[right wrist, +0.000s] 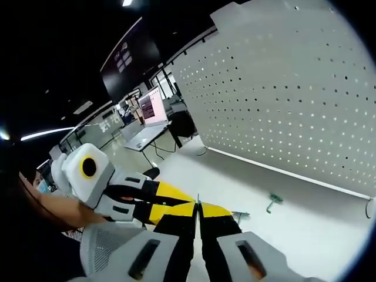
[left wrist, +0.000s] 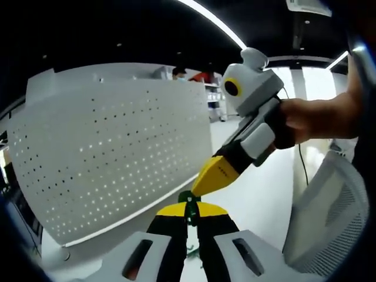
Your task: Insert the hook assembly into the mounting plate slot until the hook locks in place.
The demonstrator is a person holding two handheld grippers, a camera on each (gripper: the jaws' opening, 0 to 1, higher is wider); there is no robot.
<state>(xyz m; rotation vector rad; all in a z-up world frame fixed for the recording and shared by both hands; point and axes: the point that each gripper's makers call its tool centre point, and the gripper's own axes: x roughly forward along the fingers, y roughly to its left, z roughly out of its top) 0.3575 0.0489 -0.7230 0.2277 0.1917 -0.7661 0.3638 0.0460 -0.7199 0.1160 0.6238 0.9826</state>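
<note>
The white perforated mounting plate [left wrist: 111, 153] stands upright on the white table and takes up the left of the left gripper view; in the right gripper view the plate [right wrist: 294, 94] is at the upper right. My left gripper [left wrist: 189, 212] is shut on a small green hook [left wrist: 188, 198] that sticks up between its yellow tips. My right gripper [left wrist: 200, 187], held by a hand, comes in from the right with its jaws together, its tip touching that hook. My right gripper [right wrist: 198, 212] is shut, tip to tip with the left gripper [right wrist: 176, 197]. Another green hook [right wrist: 272, 202] lies on the table.
A white mesh chair [left wrist: 329, 217] stands at the right; the chair back [right wrist: 108, 247] also shows low in the right gripper view. A small piece [right wrist: 241, 216] lies on the table by my right jaws. Desks with monitors [right wrist: 151, 108] stand behind.
</note>
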